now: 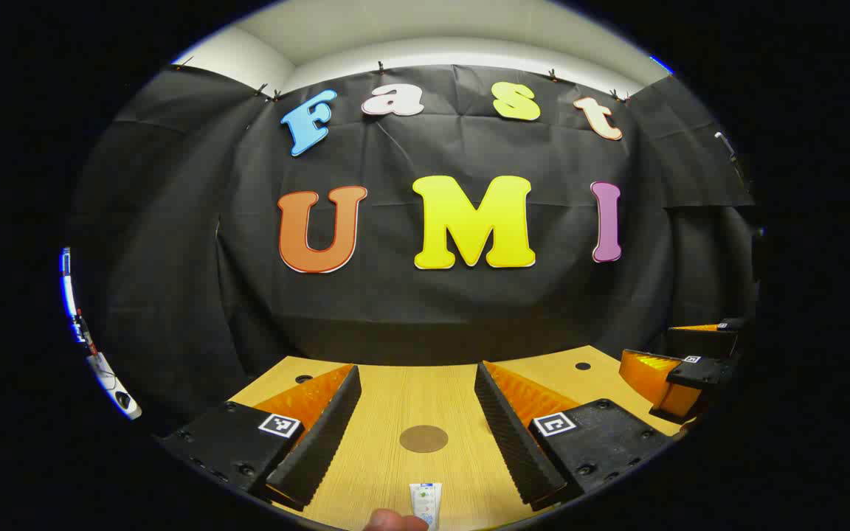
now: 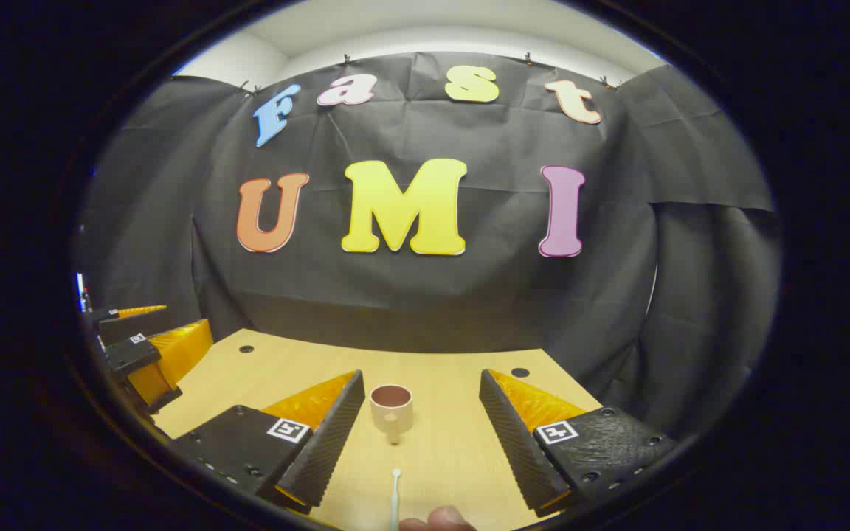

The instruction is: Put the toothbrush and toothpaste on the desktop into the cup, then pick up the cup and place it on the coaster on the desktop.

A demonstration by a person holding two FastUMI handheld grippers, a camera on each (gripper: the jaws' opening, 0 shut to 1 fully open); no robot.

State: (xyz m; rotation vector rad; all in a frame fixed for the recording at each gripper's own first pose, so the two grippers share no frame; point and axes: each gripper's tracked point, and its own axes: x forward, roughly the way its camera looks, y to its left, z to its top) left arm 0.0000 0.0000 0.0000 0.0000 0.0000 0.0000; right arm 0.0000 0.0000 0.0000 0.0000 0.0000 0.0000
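Observation:
In the left gripper view a round brown coaster (image 1: 423,438) lies on the wooden desktop (image 1: 403,398) between my left gripper's (image 1: 417,413) open fingers. A white toothpaste tube (image 1: 425,503) lies nearer, at the bottom edge. The right gripper (image 1: 679,376) shows at the far right of that view. In the right gripper view a cream cup (image 2: 392,408) with a brown inside stands upright ahead, its handle facing me, between the open fingers of my right gripper (image 2: 417,413). A white toothbrush (image 2: 395,498) lies in front of the cup. The left gripper (image 2: 148,354) appears at the far left.
A fingertip (image 1: 393,521) pokes in at the bottom edge of the left gripper view, and another fingertip (image 2: 440,520) in the right gripper view. Small dark holes (image 2: 520,372) mark the desktop's far corners. Black cloth closes off the back and sides.

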